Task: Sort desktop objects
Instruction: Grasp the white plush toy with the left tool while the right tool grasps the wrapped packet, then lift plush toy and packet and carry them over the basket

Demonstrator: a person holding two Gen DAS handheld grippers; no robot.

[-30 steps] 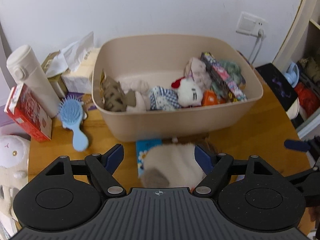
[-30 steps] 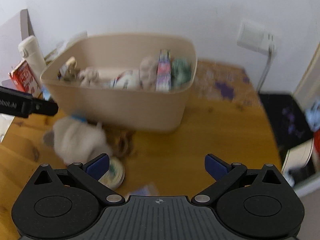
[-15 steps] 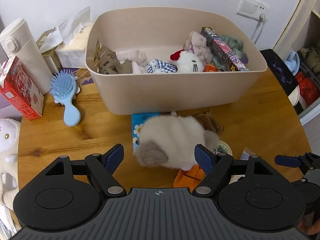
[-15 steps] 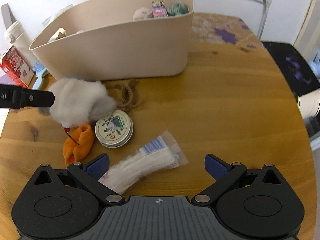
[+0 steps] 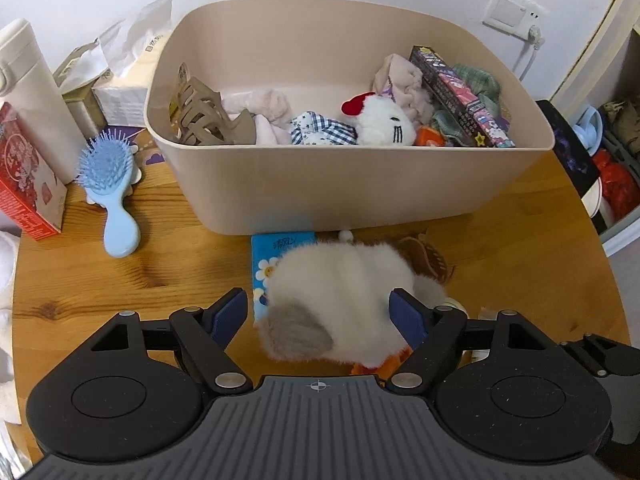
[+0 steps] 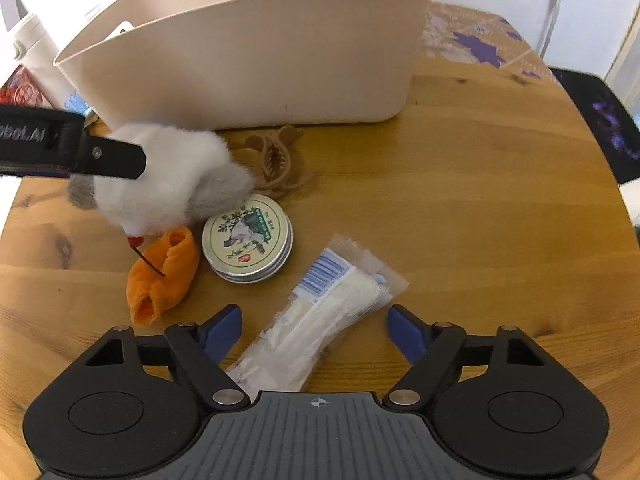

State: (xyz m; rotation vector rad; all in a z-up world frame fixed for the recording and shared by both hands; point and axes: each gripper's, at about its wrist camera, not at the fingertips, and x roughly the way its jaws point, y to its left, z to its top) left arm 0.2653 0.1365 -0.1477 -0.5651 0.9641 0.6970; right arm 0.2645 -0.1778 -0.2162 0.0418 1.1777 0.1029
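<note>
Jaws on my left gripper (image 5: 318,310) are spread around the fluffy white plush (image 5: 340,296), not clenched; my right gripper (image 6: 314,326) is spread over the wrapped packet (image 6: 320,332). Both lie on the wooden worktop (image 6: 480,208) just before the beige bin (image 5: 360,184). Behind the bin, a white wall carries a socket (image 5: 510,16).

The left gripper (image 6: 120,158) arm reads "obot.AI", mirrored.

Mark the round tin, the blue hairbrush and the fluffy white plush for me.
round tin (image 6: 247,237), right wrist view, middle of its printed lid.
blue hairbrush (image 5: 105,165), left wrist view, bristle head.
fluffy white plush (image 5: 340,280), left wrist view, its back.
</note>
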